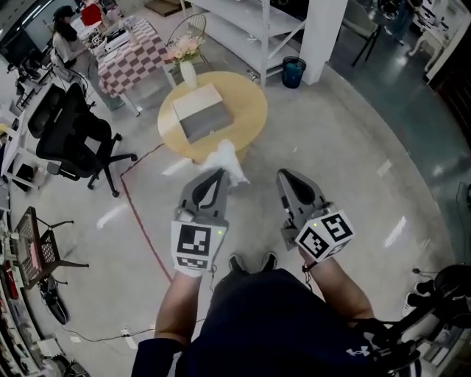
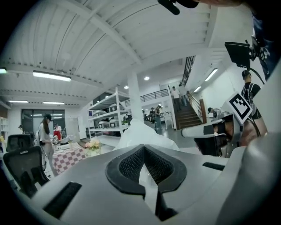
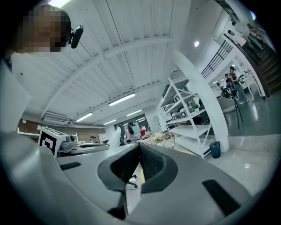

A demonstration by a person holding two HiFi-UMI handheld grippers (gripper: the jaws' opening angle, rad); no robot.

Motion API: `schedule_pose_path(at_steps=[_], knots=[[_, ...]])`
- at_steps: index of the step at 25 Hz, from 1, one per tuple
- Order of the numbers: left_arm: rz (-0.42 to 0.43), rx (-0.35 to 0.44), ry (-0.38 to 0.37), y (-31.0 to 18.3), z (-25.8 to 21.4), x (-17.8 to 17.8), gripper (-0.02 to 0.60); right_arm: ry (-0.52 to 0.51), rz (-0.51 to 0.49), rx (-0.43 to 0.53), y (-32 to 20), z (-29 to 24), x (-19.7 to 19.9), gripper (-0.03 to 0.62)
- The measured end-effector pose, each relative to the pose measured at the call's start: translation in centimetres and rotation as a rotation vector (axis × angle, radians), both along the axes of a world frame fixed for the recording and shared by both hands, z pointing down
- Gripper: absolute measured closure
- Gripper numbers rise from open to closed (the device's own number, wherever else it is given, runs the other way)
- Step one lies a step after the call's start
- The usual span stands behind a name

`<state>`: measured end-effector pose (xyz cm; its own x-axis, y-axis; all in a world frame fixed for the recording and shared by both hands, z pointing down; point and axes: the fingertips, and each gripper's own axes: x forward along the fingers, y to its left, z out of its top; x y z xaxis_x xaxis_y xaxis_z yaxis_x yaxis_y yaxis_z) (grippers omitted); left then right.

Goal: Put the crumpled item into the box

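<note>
The crumpled white item hangs at the tip of my left gripper, which is shut on it at waist height over the floor. In the left gripper view the crumpled white item bulges out beyond the closed jaws of the left gripper, and a strip of it shows between the pads. The open-topped box sits on a round yellow table just ahead of the gripper. My right gripper is level with the left one, shut and empty. The right gripper has its pads together.
A vase of flowers stands at the table's far edge. A black office chair is to the left. Farther back are a checkered table, white shelving, a blue bin and a white pillar. A person sits at the far left.
</note>
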<state>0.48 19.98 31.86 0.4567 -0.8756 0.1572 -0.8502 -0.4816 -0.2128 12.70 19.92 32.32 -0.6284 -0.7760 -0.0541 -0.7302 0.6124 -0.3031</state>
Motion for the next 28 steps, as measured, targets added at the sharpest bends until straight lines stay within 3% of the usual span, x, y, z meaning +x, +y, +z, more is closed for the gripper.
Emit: schedule_pose_path(at_steps=[10, 28], knots=[[-0.014, -0.007, 0.003, 0.1, 0.1, -1.7, 0.565, -0.007, -0.018, 0.002, 0.0, -0.4, -1.9, 0.589], [-0.091, -0.018, -0.011, 0.9, 1.4, 1.2, 0.565, -0.016, -0.075, 0.012, 0.2, 0.4, 1.8, 0.589]])
